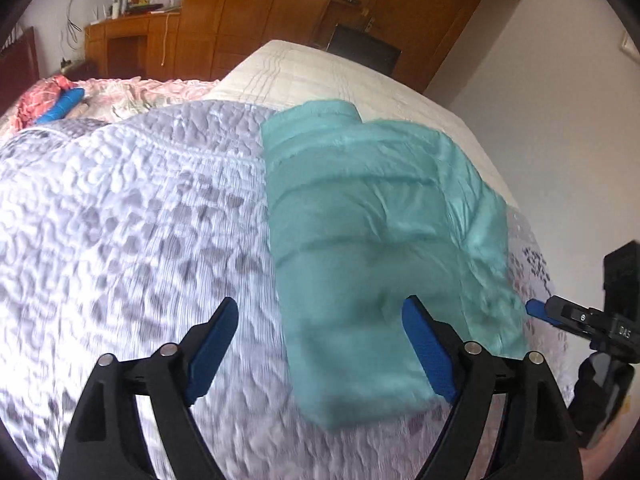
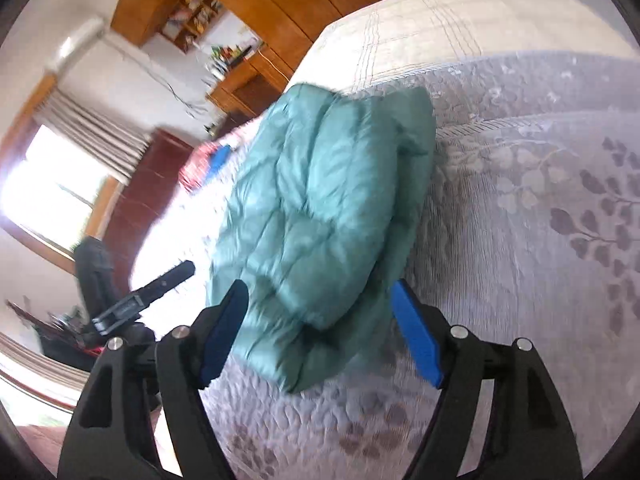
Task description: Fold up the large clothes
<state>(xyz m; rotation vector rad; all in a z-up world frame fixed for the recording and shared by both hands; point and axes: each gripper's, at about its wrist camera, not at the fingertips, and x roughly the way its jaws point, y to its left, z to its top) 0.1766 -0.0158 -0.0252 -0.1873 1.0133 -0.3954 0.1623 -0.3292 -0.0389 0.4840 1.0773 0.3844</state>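
The scene was a bedroom with wooden wardrobes (image 1: 280, 12) along the far wall, a window with curtains (image 2: 92, 128) off to one side in the right wrist view, and a bed (image 1: 120, 220) spread with a pale quilted cover patterned in grey leaves. On that cover lay the teal padded jacket (image 1: 372, 216), already folded into a narrow, thick bundle with its collar end pointing away from the jaws and its near end just ahead of them. The left gripper (image 1: 320, 348) stood with its jaws wide and nothing between the blue pads; the jacket's near corner lay just beyond and toward the right-hand jaw, the bare cover beyond the other. The right gripper (image 2: 320, 332) likewise had its jaws well apart, and the jacket's near end showed in the gap between them, but the pads were not pressing on it, so neither tool held anything. Each gripper showed at the edge of the other's view, flanking the bundle on either side of its near end. Judging by this, the bundle lay lengthwise so that both tools could work its near end from the two sides at once, and the open jaws suited either a release after a fold or a fresh grip. The fold looked largely done, though the bundle sat puffy and slightly skewed.
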